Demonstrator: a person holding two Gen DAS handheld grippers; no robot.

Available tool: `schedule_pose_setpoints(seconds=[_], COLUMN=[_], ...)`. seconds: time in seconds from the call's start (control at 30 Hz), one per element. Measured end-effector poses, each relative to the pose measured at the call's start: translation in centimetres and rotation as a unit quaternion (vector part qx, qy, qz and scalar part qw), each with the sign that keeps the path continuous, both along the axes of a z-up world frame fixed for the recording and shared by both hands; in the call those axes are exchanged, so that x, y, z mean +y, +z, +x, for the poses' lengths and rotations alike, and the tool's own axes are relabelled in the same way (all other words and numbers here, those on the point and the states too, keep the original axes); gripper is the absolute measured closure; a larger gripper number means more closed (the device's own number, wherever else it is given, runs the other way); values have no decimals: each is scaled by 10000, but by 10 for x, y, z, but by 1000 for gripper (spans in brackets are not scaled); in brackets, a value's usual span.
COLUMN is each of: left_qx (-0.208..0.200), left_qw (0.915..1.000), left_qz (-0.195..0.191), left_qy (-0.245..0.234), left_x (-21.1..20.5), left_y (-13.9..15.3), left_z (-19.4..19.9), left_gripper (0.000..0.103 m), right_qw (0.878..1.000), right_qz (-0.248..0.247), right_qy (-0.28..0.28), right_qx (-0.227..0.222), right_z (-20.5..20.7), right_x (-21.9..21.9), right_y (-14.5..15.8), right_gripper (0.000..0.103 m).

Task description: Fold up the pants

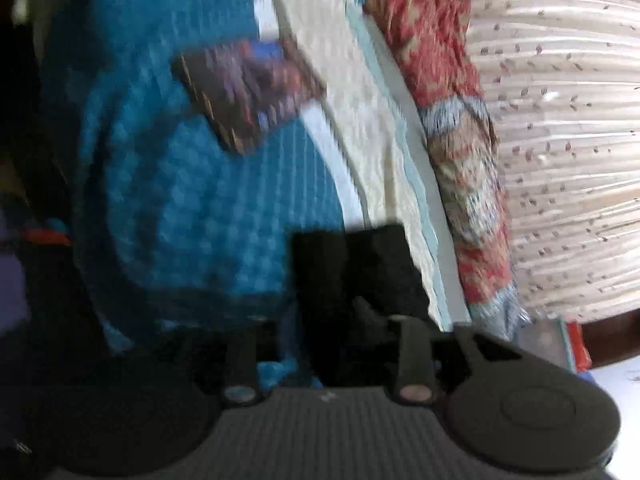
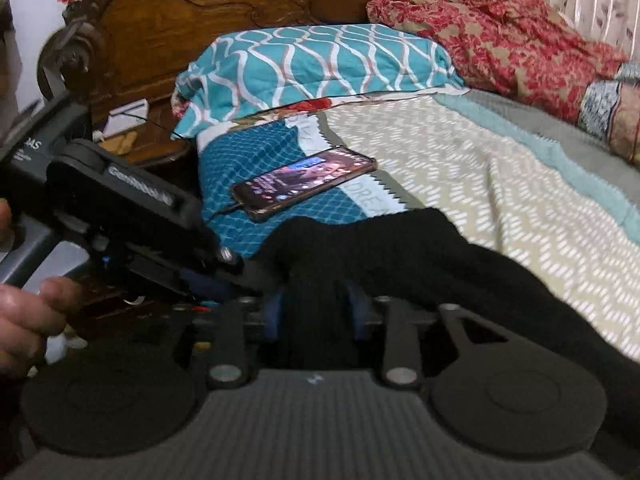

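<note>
The black pants (image 2: pixel 440 252) lie on the bed, stretching from the middle to the right of the right wrist view. My right gripper (image 2: pixel 316 312) is shut on a bunched fold of the pants between its blue pads. My left gripper (image 1: pixel 344 320) is shut on a black piece of the pants (image 1: pixel 352 268); that view is tilted and blurred. The left gripper's body (image 2: pixel 120 216) shows at the left of the right wrist view, held by a hand (image 2: pixel 28 320) close beside my right gripper.
A lit phone (image 2: pixel 304 180) with a cable lies on the teal bedspread (image 2: pixel 256 160) just beyond the pants. A cream patterned sheet (image 2: pixel 500 184), a teal pillow (image 2: pixel 312 68), a red blanket (image 2: pixel 520 44), and a carved wooden headboard (image 2: pixel 240 4) lie farther off. Curtains (image 1: pixel 560 140) hang behind.
</note>
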State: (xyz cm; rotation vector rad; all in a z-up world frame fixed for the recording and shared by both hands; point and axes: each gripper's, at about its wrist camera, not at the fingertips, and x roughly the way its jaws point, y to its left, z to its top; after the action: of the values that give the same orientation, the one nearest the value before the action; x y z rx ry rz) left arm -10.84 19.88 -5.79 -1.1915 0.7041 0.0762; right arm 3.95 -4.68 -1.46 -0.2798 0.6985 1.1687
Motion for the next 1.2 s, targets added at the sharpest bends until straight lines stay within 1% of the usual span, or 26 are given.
schedule_pose_setpoints(seconds=[0.03,0.1,0.13,0.17,0.2,0.23,0.27,0.3,0.37,0.43,0.47,0.5,0.53,0.57,0.6,0.67,0.7,0.73,0.77,0.8,0.87,0.93,0.97,1.07,1.13,1.2], left_qx=[-60,-251,-277,-290,-380,-574,-633,-534,-383,-223,-133,-125,-140,-205,-349,-599,-546,-408,-254,-20,345,282,287,-31,-83,-109], left_qw=[9999,9988,9973,9952,9922,9862,9805,9758,9667,9605,9560,9506,9489,9518,9583,9732,9786,9800,9787,9755,9719,9752,9775,9798,9765,9698], left_qz=[143,429,669,880,1038,1165,1247,1317,1202,1023,1139,1312,1507,1687,1803,1556,1420,1418,1503,1633,1767,1669,1632,1739,1902,2203], left_qy=[68,-7,-138,-311,-569,-1030,-1380,-1662,-2228,-2579,-2699,-2811,-2768,-2553,-2188,-1584,-1385,-1333,-1375,-1478,-1519,-1427,-1306,-992,-1007,-1037], left_x=[4,14,16,17,15,10,5,-2,-17,-33,-41,-48,-49,-44,-30,2,12,13,9,2,-6,-5,-1,9,12,8], left_y=[8,28,40,49,56,60,59,55,42,27,23,22,25,31,40,49,46,40,33,24,16,24,31,56,69,85], left_z=[1,13,26,39,57,80,98,118,149,169,174,179,179,176,170,160,159,161,166,171,173,166,160,133,120,106], left_gripper=[64,58,56,47,32,20,5,4,5,36,72,84,85,87,89,90,90,89,83,75,71,55,44,44,44,44], right_qw=[10000,9999,9999,9999,10000,9998,9994,9983,9957,9922,9901,9883,9856,9815,9775,9658,9589,9532,9485,9428,9357,9313,9307,9364,9447,9557], right_qz=[22,-35,-69,-65,-12,89,198,332,462,443,404,331,219,90,-3,-125,-134,-124,-119,-138,-228,-315,-315,-471,-659,-856], right_qy=[42,110,124,90,-11,-150,-289,-469,-778,-1151,-1336,-1488,-1675,-1910,-2108,-2586,-2829,-3011,-3152,-3311,-3498,-3611,-3634,-3477,-3208,-2801], right_qx=[76,-18,-88,-113,-77,-4,58,115,174,152,128,98,64,50,65,121,173,231,292,351,406,356,292,0,-178,-287], right_z=[-3,-11,-17,-20,-21,-22,-21,-21,-22,-24,-25,-27,-28,-28,-28,-26,-26,-27,-27,-28,-27,-28,-32,-39,-36,-29], right_x=[-2,-4,-4,-3,-6,-11,-16,-25,-43,-64,-76,-87,-98,-112,-123,-150,-164,-176,-186,-195,-206,-213,-217,-223,-224,-219], right_y=[-2,-3,-4,-3,0,6,10,15,23,27,27,27,25,22,20,18,18,17,16,14,8,7,8,14,13,10], right_gripper=[43,42,42,42,42,42,42,42,42,42,42,42,42,42,42,42,42,42,42,42,43,43,43,43,43,43])
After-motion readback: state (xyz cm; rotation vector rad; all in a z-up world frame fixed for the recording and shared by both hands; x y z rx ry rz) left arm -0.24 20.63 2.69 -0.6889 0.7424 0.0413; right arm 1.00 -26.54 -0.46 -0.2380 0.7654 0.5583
